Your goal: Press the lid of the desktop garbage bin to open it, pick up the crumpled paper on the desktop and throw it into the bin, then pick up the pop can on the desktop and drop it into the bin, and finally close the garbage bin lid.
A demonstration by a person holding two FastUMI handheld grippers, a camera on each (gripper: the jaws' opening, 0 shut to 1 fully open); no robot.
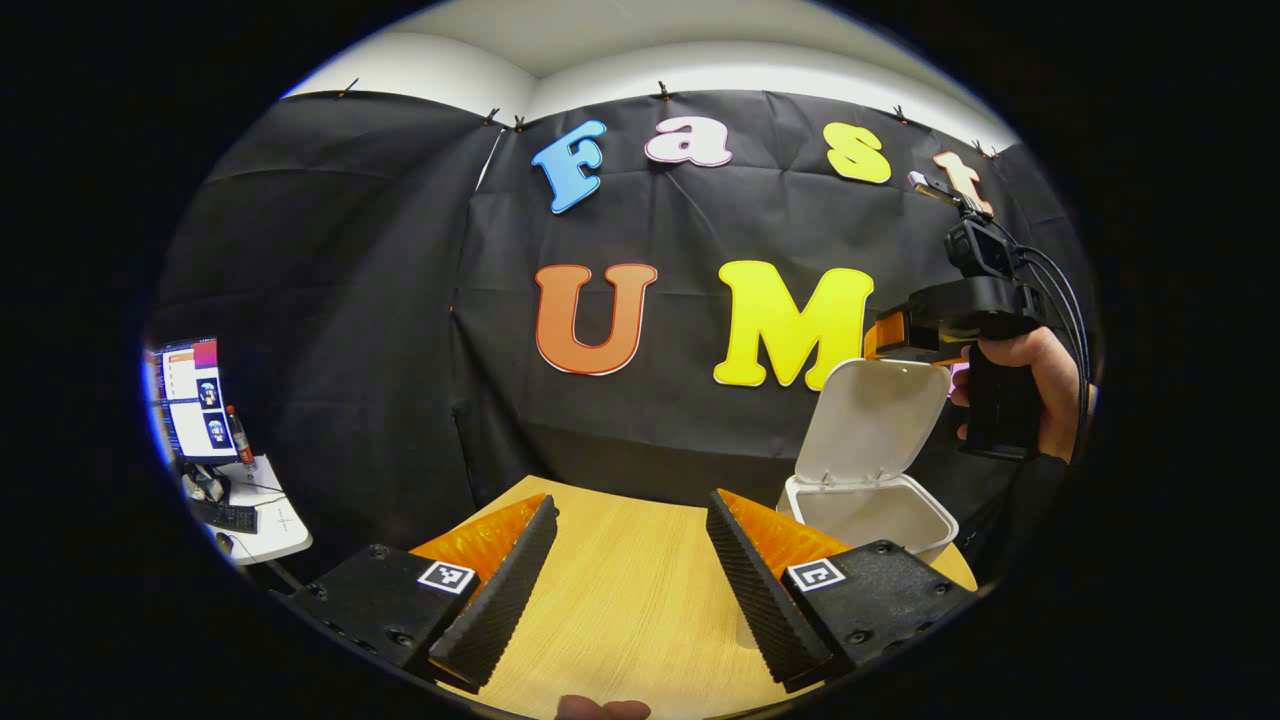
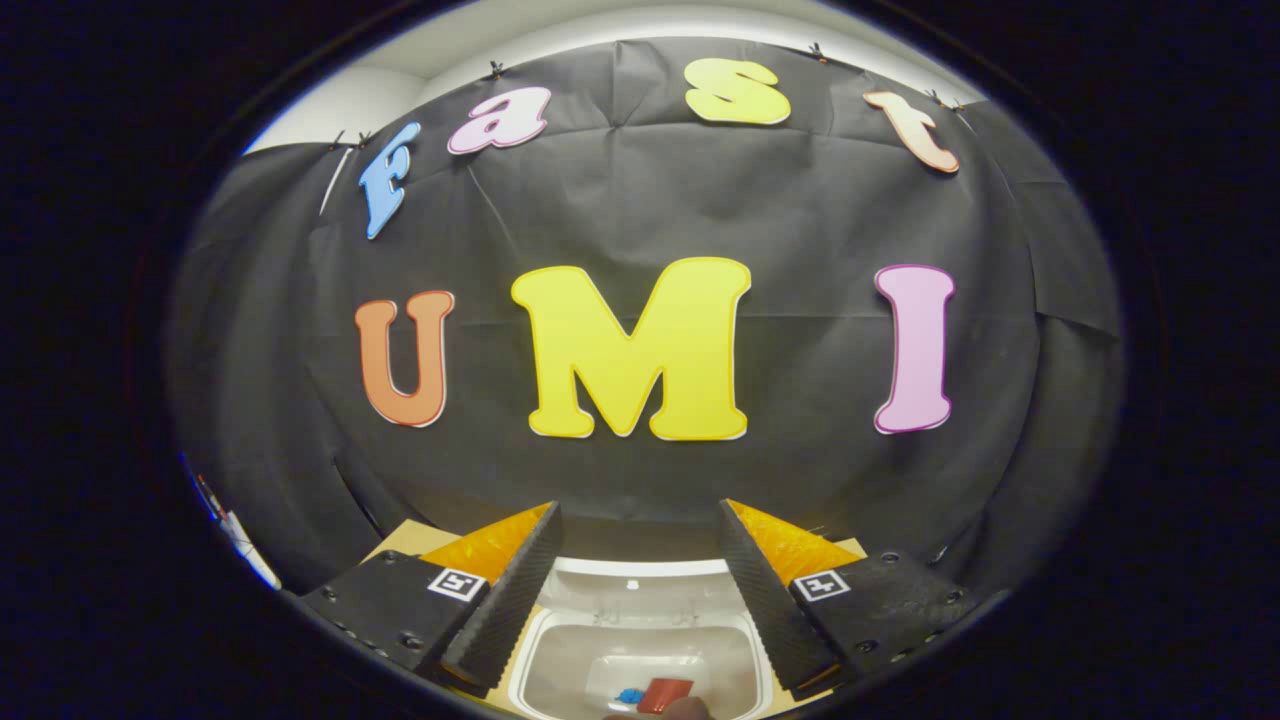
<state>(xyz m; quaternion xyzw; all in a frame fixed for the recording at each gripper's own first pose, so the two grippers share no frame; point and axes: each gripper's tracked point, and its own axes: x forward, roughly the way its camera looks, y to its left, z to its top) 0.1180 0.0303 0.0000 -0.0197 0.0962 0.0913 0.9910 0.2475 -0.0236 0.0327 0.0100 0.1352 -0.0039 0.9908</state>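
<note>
The white desktop bin (image 1: 868, 512) stands on the wooden table (image 1: 620, 600) at the right, with its lid (image 1: 876, 420) swung up and open. My left gripper (image 1: 630, 500) hovers open over bare tabletop to the left of the bin, nothing between its fingers. A hand holds my right gripper (image 1: 888, 338) above and behind the raised lid. In the right gripper view, my right gripper (image 2: 638, 512) is open and looks down into the bin (image 2: 560, 650). A red pop can (image 2: 666, 692) lies on the bin's floor beside a small blue bit (image 2: 630, 694).
A side desk (image 1: 265, 520) with a monitor (image 1: 192, 398), a keyboard and a bottle stands far off at the left. The table's far edge runs close to the black cloth wall. The bin sits near the table's right edge.
</note>
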